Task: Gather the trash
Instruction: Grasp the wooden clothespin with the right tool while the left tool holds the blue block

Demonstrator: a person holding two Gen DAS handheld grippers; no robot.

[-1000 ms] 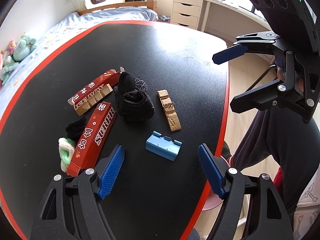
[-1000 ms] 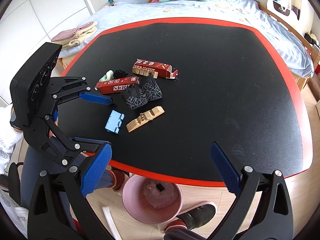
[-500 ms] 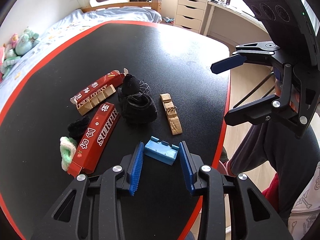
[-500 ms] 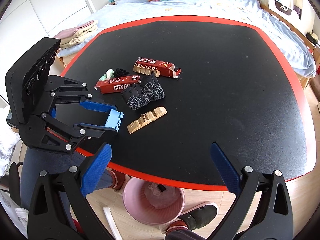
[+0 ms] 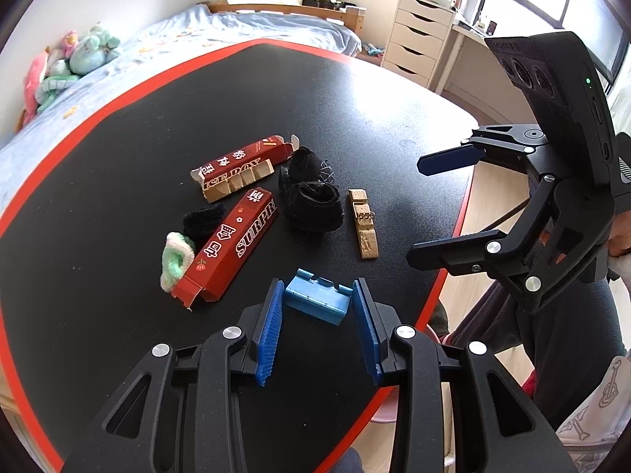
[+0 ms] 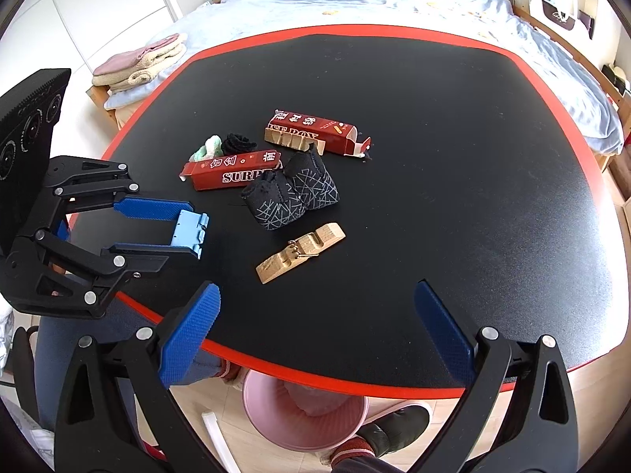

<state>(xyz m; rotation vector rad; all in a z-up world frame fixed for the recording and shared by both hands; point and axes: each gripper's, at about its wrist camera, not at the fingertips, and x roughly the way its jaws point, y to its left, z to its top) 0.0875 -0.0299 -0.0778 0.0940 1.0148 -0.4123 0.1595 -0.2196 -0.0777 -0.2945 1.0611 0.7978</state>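
Note:
My left gripper (image 5: 318, 288) is shut on a small light-blue plastic block (image 5: 315, 302), its blue pads against the block's two ends, close to the table's red front edge. The right wrist view shows the same block (image 6: 188, 228) held at the left gripper's (image 6: 192, 231) fingertips. My right gripper (image 6: 315, 335) hangs open and empty over the table edge, also seen from the left wrist (image 5: 445, 205). On the black table (image 6: 453, 149) lie two red cartons (image 5: 230, 250) (image 5: 240, 165), a wooden clip (image 6: 299, 252), black patterned fabric (image 6: 294, 193) and a green scrunchie (image 5: 175, 262).
A pink waste bin (image 6: 303, 414) stands on the floor under the table's front edge, beside a person's shoe (image 6: 394, 425). A bed (image 6: 394, 8) with soft toys lies behind the table. A white drawer unit (image 5: 418, 35) stands far off.
The left jaws closed from wide apart onto the blue block and stayed there. The left gripper rolled a little. The right gripper drifted slightly, still open.

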